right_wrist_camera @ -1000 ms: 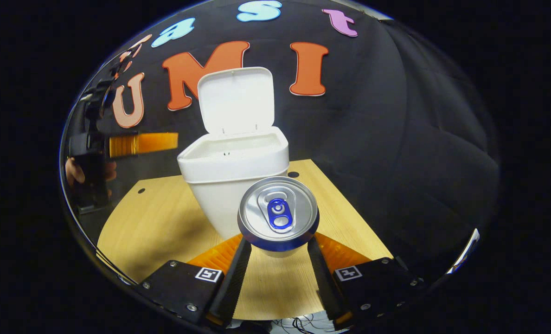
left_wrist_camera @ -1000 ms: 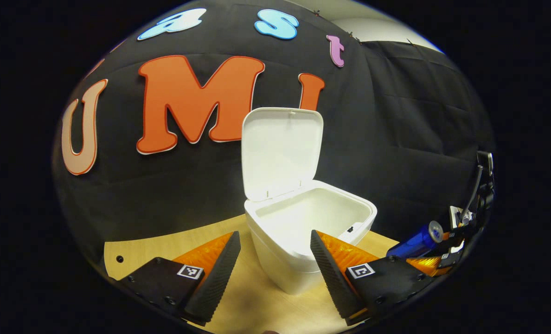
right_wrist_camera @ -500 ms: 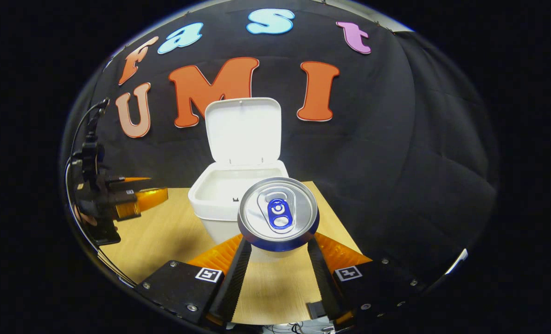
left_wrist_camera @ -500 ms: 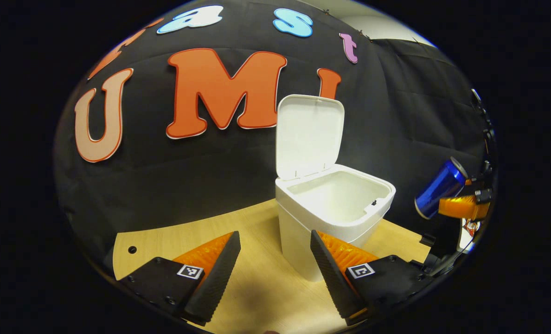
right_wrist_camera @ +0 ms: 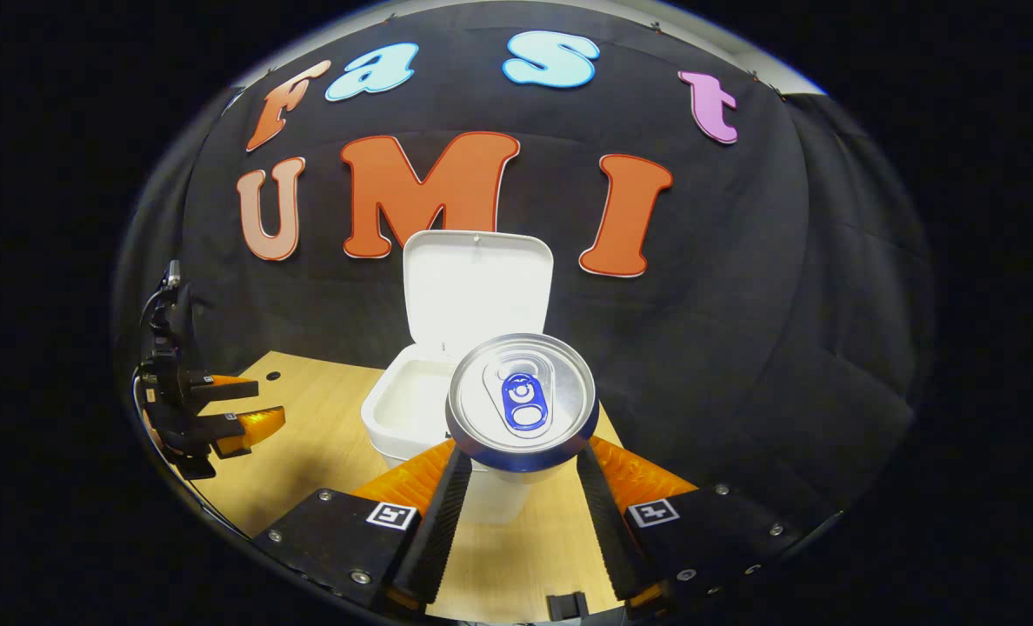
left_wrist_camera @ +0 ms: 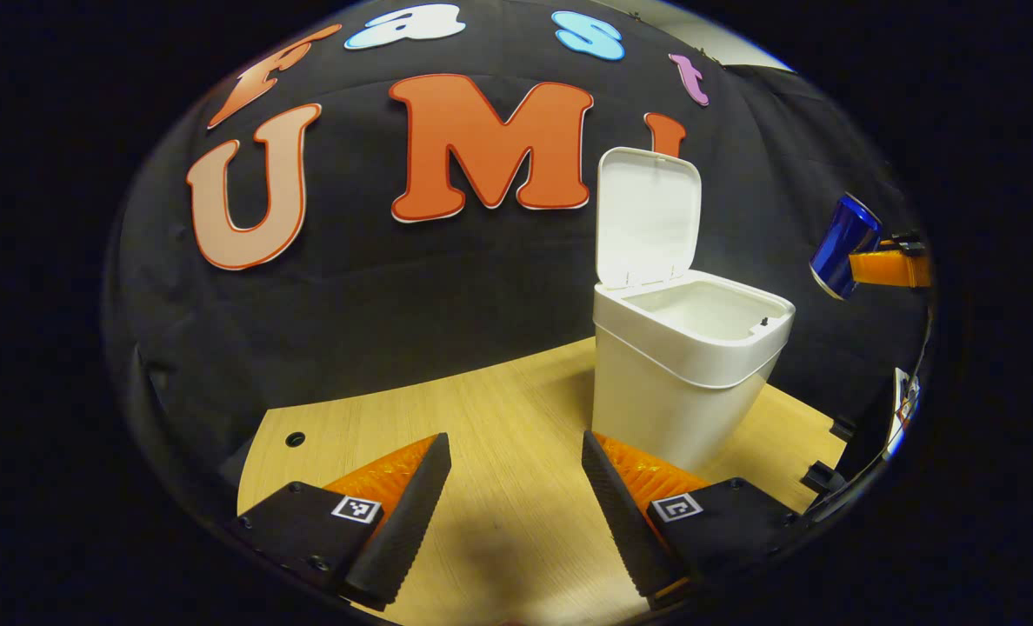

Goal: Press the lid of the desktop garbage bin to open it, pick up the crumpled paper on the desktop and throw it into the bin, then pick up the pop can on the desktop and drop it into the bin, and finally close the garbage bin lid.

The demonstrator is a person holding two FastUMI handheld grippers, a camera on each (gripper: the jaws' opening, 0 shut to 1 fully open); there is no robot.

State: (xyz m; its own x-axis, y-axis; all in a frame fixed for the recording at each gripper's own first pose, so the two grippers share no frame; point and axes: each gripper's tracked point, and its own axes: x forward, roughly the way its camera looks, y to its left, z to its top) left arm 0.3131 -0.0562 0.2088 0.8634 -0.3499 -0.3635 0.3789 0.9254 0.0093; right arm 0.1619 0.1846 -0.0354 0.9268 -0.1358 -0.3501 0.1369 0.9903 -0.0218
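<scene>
Right tool (right_wrist_camera: 516,487) clamping pop can (right_wrist_camera: 522,400) above open bin (right_wrist_camera: 403,417).

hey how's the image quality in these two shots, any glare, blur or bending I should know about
Left gripper view: sharp, strong fisheye bending of the table edge; the open bin is evenly lit, and a soft shadow lies between the left gripper fingers. Right gripper view: the pop can top is crisp with mild sheen, held in the right gripper; the lid looks bright, slightly washed out.
</scene>
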